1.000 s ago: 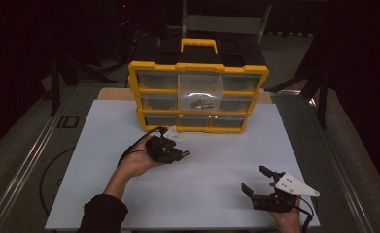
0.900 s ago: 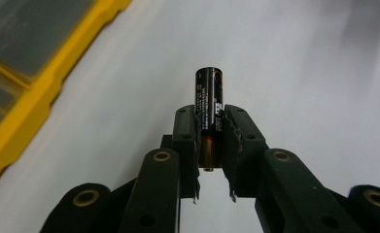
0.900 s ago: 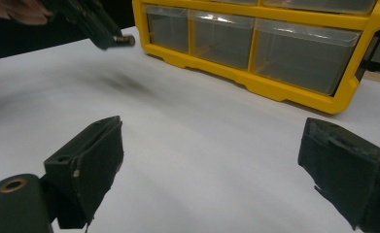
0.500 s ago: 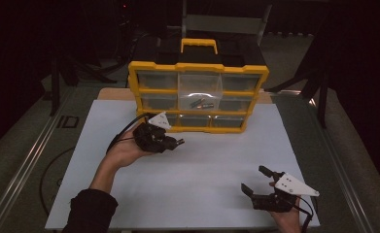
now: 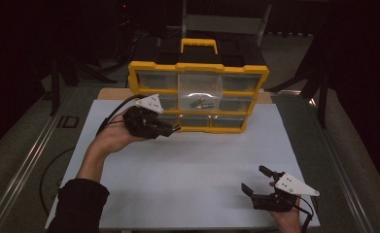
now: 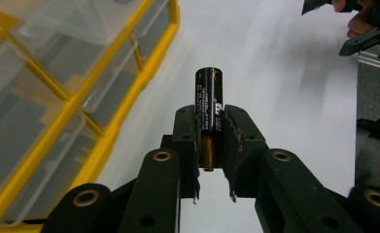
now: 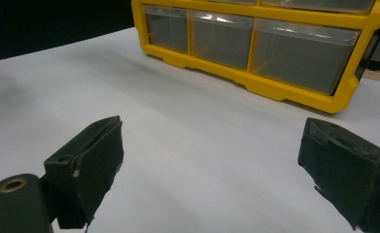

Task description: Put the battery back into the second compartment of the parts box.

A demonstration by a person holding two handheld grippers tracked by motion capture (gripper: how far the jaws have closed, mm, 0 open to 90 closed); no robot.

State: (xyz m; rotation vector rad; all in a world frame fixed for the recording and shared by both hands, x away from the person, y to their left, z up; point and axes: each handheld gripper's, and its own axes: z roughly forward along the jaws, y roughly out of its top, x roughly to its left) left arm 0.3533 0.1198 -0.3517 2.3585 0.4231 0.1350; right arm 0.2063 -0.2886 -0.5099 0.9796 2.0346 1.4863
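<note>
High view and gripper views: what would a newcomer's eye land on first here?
The yellow drawer organizer at the far edge of the white table, its middle drawer pulled out. Next, the left gripper shut on a black battery beside it. The right gripper rests open near the front-right corner.

Dim room, white tabletop (image 5: 187, 170)

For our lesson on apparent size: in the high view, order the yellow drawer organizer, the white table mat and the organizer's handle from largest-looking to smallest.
1. white table mat
2. yellow drawer organizer
3. handle, though farthest from the camera
</note>
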